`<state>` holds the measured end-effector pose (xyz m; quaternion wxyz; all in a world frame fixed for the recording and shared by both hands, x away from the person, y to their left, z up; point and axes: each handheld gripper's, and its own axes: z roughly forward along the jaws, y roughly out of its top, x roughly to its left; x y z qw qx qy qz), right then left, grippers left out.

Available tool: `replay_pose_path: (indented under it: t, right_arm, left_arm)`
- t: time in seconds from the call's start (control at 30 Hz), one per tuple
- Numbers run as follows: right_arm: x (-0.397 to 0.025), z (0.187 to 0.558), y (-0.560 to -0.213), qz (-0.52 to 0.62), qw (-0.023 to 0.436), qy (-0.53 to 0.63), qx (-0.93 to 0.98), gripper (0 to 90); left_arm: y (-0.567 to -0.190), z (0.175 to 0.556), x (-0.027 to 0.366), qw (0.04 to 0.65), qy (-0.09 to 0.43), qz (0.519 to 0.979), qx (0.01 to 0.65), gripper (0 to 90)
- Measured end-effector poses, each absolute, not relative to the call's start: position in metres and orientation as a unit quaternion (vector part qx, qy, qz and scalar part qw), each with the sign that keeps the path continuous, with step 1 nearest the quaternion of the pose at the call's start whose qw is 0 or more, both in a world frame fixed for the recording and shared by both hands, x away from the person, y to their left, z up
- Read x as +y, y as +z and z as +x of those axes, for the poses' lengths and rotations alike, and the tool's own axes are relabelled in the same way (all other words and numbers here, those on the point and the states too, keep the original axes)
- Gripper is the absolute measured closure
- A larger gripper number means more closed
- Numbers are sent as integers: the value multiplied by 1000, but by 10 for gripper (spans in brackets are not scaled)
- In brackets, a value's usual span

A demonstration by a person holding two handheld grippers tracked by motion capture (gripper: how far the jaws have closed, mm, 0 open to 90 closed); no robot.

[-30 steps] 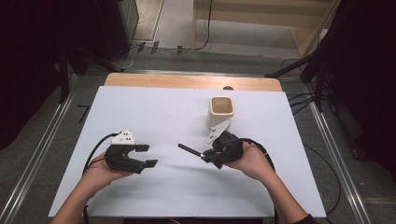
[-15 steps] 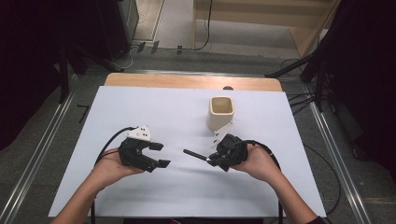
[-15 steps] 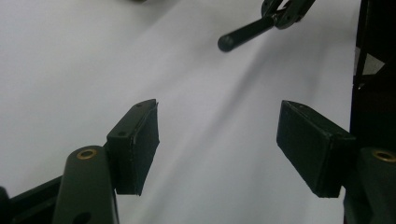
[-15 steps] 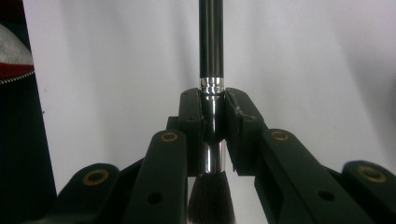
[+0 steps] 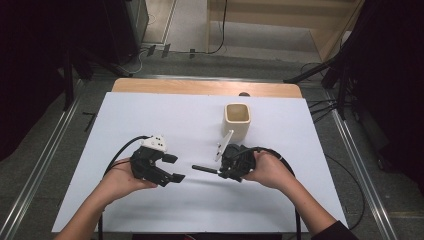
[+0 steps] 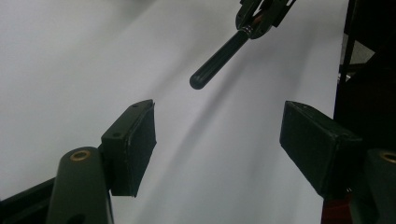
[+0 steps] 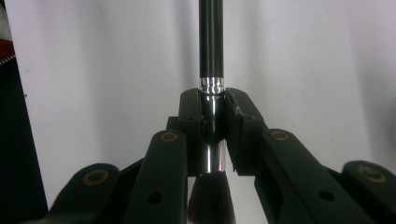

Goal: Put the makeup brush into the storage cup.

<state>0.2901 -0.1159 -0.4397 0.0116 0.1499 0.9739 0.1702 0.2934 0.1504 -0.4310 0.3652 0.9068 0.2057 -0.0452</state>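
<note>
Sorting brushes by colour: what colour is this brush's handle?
Black handle, with a silver ferrule; clearest in the right gripper view.

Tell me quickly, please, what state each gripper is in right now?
Left gripper: open, holding nothing.
Right gripper: closed on a brush, clamped at its metal collar, black handle pointing toward the left gripper.

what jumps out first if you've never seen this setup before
Most striking is the black-handled brush clamped by its silver ferrule in the right gripper, handle pointing across the white table toward the left gripper, whose jaws stand wide open. Next is the cream cup, standing upright just beyond the right gripper.
</note>
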Motion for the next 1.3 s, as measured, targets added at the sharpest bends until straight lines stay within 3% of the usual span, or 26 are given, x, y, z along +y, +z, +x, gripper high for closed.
replay_pose_path:
  t: [1.3]
  right_arm:
    - [-91, 290, -431, 71, 54, 138, 986, 791]
  left_arm:
    - [-445, 315, 103, 314, -90, 930, 171, 316]
